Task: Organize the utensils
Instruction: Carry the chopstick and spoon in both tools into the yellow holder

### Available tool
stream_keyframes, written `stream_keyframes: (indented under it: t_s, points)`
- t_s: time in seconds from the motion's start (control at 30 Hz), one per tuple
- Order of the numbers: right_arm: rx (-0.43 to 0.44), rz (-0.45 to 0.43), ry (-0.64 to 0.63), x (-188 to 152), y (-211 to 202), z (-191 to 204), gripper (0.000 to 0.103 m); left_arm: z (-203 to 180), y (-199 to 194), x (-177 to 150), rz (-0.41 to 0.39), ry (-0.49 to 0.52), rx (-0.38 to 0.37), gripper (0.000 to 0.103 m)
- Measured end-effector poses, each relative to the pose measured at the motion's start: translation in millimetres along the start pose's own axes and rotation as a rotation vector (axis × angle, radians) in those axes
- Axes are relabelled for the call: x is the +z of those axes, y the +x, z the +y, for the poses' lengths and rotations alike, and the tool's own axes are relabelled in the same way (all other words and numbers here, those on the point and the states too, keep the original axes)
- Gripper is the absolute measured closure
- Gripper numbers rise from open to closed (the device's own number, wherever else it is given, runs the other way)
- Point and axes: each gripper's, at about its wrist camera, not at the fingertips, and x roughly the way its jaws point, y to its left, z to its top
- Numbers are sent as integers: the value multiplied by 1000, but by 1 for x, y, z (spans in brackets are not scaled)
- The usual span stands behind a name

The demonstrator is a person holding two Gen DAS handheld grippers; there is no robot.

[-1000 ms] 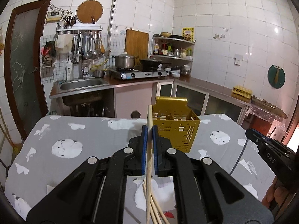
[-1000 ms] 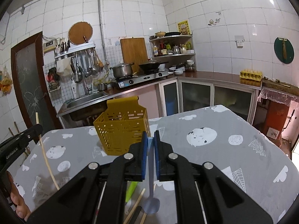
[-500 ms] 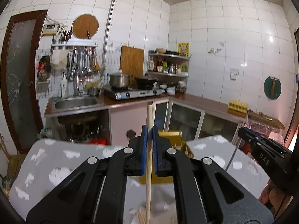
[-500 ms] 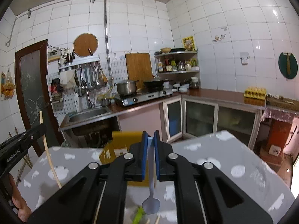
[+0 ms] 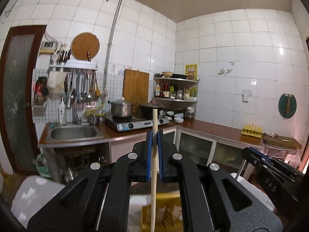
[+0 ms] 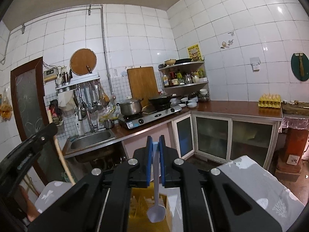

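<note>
My left gripper (image 5: 154, 135) is shut on a pale wooden chopstick (image 5: 154, 176) that hangs upright between the blue pads, its lower end above the yellow slotted basket (image 5: 170, 210). My right gripper (image 6: 155, 141) is shut on the handle of a light blue plastic spoon (image 6: 156, 210); the bowl hangs down over the same yellow basket (image 6: 138, 208). In the right wrist view the left gripper (image 6: 29, 148) shows at the left edge with the chopstick (image 6: 62, 160). The right gripper (image 5: 270, 168) appears at the right of the left wrist view.
A table with a grey patterned cloth (image 6: 256, 181) lies below both grippers. Behind it are a sink (image 5: 74, 132), a gas stove with a pot (image 5: 121, 108) and wok, a corner shelf (image 5: 175, 89), a counter with an egg tray (image 6: 270, 100), and a brown door (image 5: 17, 96).
Both grippers have risen well above the table and moved towards the basket, which now sits low under the fingers. Chopstick and spoon stay clamped as before.
</note>
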Motion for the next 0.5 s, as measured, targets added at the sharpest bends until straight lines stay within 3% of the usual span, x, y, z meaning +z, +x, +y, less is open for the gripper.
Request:
stream_keyframes:
  t_s: [0.13, 0.27, 0.5]
  points:
    - [-1, 10, -9, -5, 26, 4, 96, 1, 41, -12, 21, -18, 4, 98]
    - [-8, 62, -22, -29, 57, 3, 96, 10, 78, -48, 88, -48, 14, 98]
    - [4, 180, -36, -73, 86, -4, 96, 23, 97, -106, 205, -44, 33, 98]
